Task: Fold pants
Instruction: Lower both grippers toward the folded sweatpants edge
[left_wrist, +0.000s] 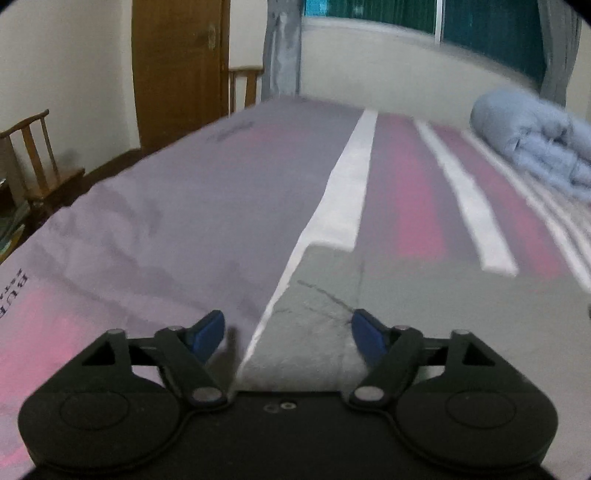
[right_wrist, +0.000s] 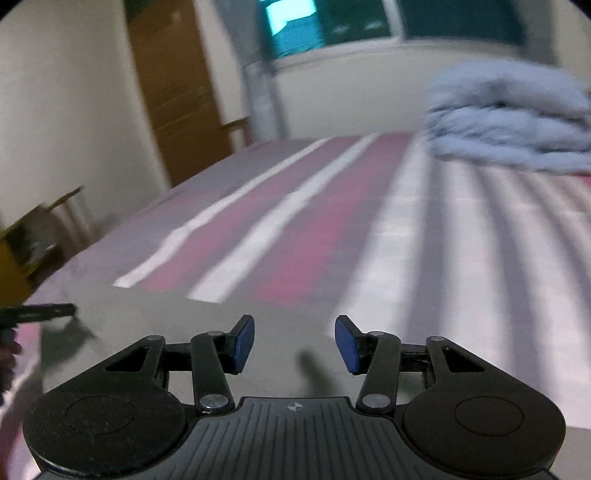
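On the striped bed (left_wrist: 166, 206) | grey pants (left_wrist: 424, 295) lay flat, soft, light, likely limp | left gripper (left_wrist: 288, 334) and right gripper (right_wrist: 294, 341) both gaped apart, empty | best hold judged: near left corner edge.

Pants (left_wrist: 424, 295): one pair, grey. Grippers: two, left (left_wrist: 288, 332), right (right_wrist: 294, 343). Bed (left_wrist: 184, 206): one. Folded blue quilt (left_wrist: 535, 147): one. Wooden chairs: two (left_wrist: 37, 162), (left_wrist: 245, 86). Door (left_wrist: 177, 70): one.
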